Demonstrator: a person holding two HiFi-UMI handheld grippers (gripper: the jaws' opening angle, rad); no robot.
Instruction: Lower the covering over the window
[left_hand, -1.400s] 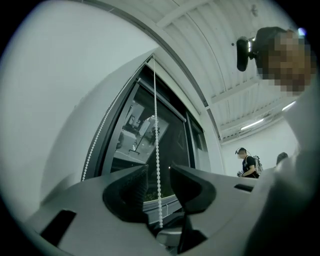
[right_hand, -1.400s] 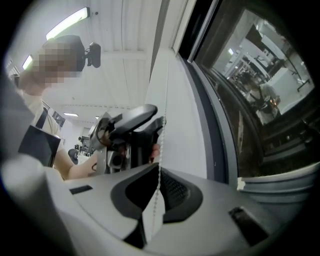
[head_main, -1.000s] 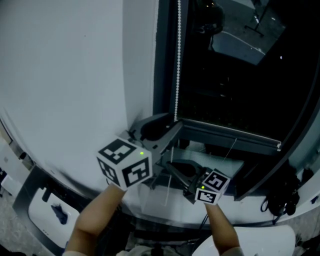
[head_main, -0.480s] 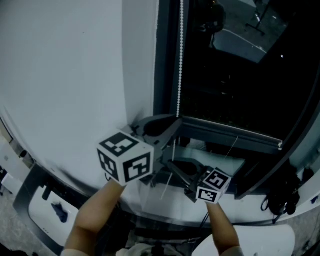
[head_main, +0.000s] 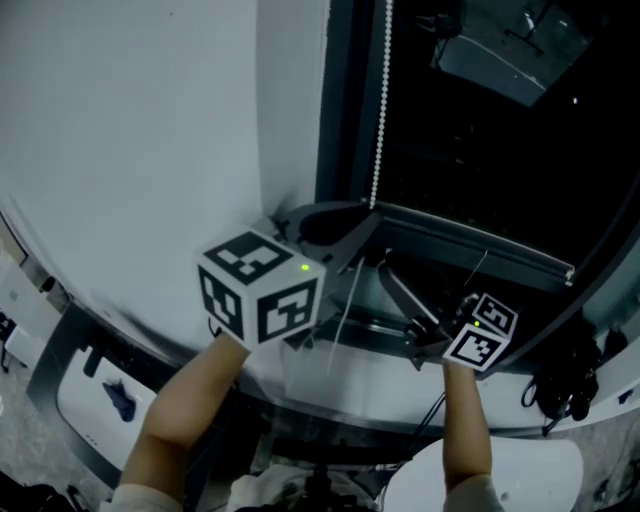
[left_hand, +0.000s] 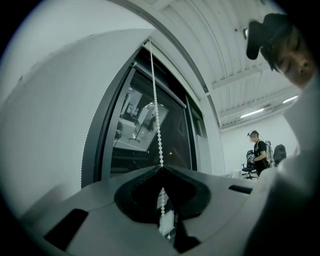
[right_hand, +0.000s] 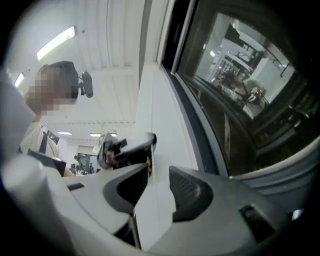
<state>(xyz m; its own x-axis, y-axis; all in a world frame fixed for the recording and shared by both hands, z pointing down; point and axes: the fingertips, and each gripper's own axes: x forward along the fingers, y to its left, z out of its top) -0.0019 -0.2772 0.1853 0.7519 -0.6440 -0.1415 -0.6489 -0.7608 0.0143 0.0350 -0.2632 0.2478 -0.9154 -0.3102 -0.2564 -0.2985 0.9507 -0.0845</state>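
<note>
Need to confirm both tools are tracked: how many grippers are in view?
2. The left gripper, by the window frame, has just closed on the bead chain; the right gripper, lower right, has just opened, empty.

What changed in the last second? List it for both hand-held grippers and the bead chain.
The left hand-held gripper, open beside the bead chain before, closed on it and holds it. The right hand-held gripper, shut lower down, has just been opening, nothing between its jaws, and rose rightward in the head view. Unchanged: the chain hangs by the window frame.
</note>
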